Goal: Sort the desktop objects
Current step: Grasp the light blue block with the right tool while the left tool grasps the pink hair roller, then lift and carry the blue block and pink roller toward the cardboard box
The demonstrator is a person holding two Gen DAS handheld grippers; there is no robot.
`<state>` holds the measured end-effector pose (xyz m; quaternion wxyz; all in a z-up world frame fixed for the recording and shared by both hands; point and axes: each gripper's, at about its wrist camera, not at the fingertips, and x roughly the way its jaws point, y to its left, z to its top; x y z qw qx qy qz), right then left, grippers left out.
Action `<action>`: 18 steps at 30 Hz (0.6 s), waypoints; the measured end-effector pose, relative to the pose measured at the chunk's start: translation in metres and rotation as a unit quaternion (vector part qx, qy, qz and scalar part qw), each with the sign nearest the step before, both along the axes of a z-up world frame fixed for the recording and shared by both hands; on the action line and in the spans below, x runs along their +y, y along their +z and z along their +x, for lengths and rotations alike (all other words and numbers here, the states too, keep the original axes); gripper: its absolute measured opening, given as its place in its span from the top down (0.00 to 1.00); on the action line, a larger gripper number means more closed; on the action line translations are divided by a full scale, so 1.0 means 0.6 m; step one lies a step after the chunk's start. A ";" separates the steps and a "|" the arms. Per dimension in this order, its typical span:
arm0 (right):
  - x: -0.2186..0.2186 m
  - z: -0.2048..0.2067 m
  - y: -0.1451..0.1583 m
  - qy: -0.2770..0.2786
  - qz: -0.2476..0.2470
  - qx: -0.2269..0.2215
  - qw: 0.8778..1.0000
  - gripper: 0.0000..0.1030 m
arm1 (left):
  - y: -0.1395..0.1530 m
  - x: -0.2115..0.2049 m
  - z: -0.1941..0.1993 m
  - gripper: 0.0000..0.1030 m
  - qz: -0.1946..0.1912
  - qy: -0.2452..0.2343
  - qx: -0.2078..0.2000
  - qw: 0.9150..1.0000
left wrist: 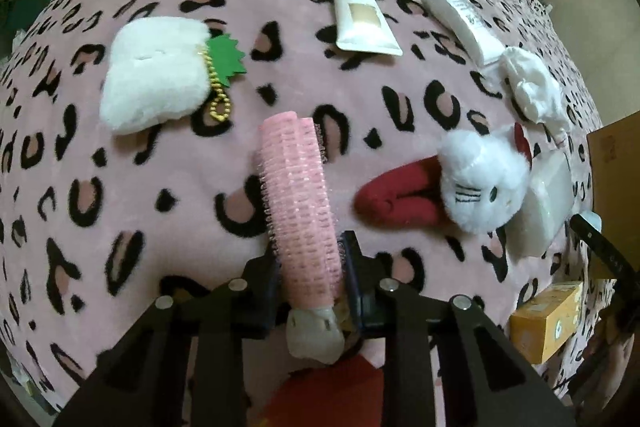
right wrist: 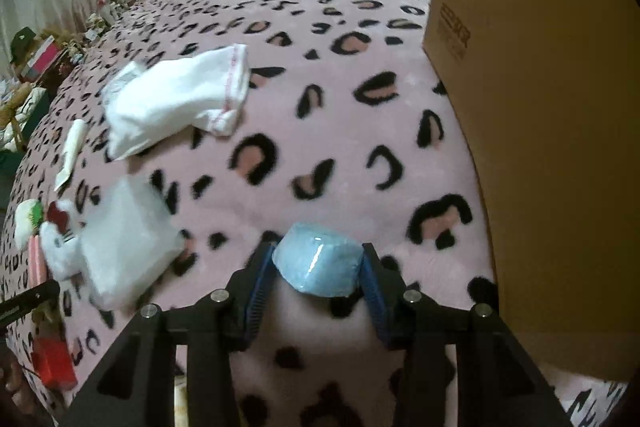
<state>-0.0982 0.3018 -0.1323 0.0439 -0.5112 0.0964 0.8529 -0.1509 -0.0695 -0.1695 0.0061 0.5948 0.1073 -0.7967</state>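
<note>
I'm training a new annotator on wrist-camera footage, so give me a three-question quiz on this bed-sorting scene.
1. True or false: the left claw is closed on the pink hair roller.
2. What does the right claw hold? A) white sock B) light blue wrapped packet C) red sock
3. Fill in: in the right wrist view, the large thing standing at the right edge of the leopard-print blanket is a ____.

Key
1. True: its fingers press the roller's sides near the clip end.
2. B: the light blue wrapped packet sits between the blue pads; the white sock lies apart on the blanket.
3. cardboard box.
</note>
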 end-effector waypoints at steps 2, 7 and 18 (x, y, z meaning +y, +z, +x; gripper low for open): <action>-0.016 0.004 0.018 0.009 0.000 0.012 1.000 0.58 | 0.004 -0.003 -0.001 0.73 0.000 0.001 0.003 1.000; -0.073 -0.009 0.069 0.032 0.002 0.048 0.998 0.58 | 0.025 -0.008 0.011 0.73 -0.012 -0.004 0.016 1.000; -0.201 0.016 0.138 0.086 -0.028 0.082 0.992 0.58 | 0.125 0.005 0.070 0.73 -0.039 -0.030 0.057 0.997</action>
